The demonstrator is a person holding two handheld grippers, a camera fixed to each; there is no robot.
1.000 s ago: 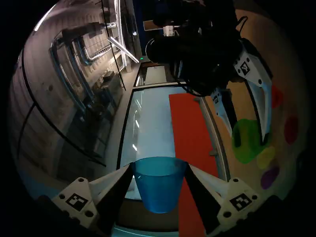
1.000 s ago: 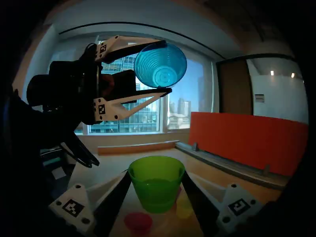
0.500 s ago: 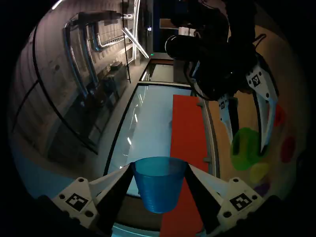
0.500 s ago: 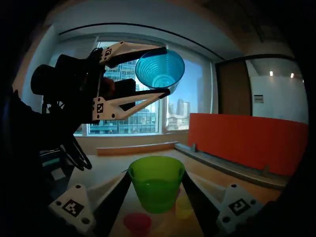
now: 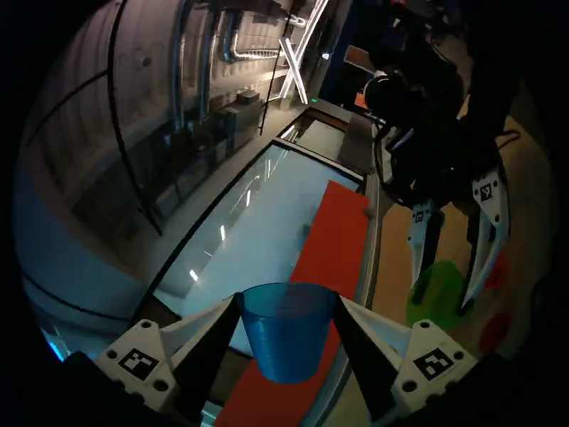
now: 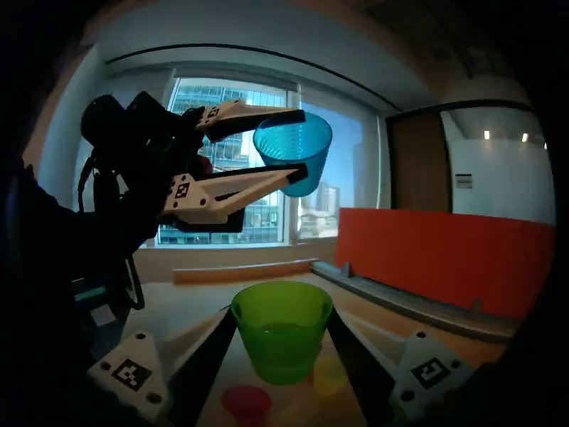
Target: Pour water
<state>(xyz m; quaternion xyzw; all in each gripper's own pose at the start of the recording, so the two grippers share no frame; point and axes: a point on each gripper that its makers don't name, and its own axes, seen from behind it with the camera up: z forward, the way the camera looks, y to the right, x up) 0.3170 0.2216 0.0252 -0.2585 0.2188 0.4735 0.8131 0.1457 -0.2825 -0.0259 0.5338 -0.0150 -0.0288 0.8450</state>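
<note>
Now the left claw [image 5: 286, 306] has nearly righted its clamped blue cup [image 5: 287, 345]; right claw [image 6: 282, 317] clamps green cup [image 6: 282, 349]; pour seems done.

Left gripper view, rolled sideways, looks past the near blue cup [image 5: 288, 334] toward the farther green cup [image 5: 437, 293]; right gripper view, level, faces the window [image 6: 348, 171]; both share cups and orange panel [image 5: 333, 224].
</note>
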